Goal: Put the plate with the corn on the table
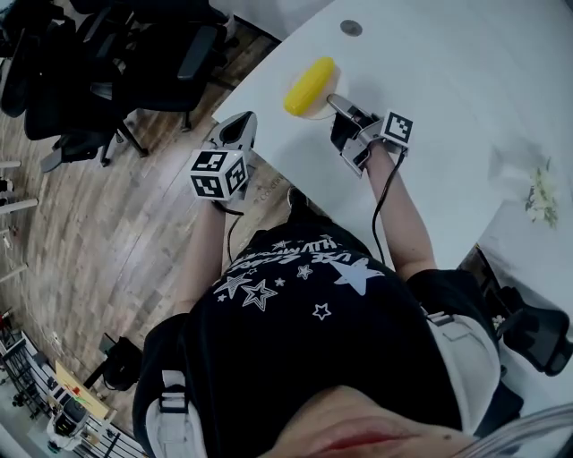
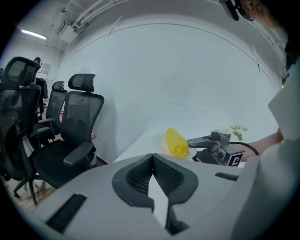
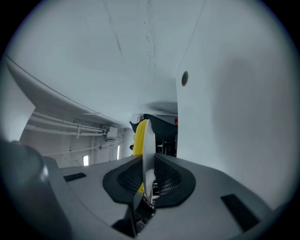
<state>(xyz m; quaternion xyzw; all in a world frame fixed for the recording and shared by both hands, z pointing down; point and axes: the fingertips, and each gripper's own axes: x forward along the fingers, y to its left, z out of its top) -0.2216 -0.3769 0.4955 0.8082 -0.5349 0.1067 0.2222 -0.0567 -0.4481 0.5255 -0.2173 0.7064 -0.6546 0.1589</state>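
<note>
Left gripper (image 2: 153, 161): jaws closed on nothing, hanging off the table's (image 1: 448, 107) left edge over the wood floor (image 1: 107, 233), so it gives no support

Right gripper (image 3: 145, 164): jaws clamped on the rim of the plate (image 3: 146, 140), seen edge-on between the pads. Thin one-sided pinch, and all the weight hangs out past the fingertips

Plate sits just inside the table's left edge, on the side facing the office chairs (image 2: 75, 136). Can't tell if its base is touching the surface or just above it

Corn (image 1: 310, 85) lies loose on the plate beyond the jaws, nothing holding it

Risks as I read them:
- plate pivots in the pinch and the far side droops, because the grip is on the rim only and the load is cantilevered
- any tilt or a hard touchdown lets the corn roll, since it's round with only a shallow lip to stop it
- this close to the edge, a rolling cob or a sliding plate goes to the floor rather than onto the table
- opening the jaws before the base is flat down means a drop and a bounce
- pulling the jaws back along the surface after release could drag the plate toward the edge

Safer spot is further in, toward the grommet (image 1: 351, 28)
</note>
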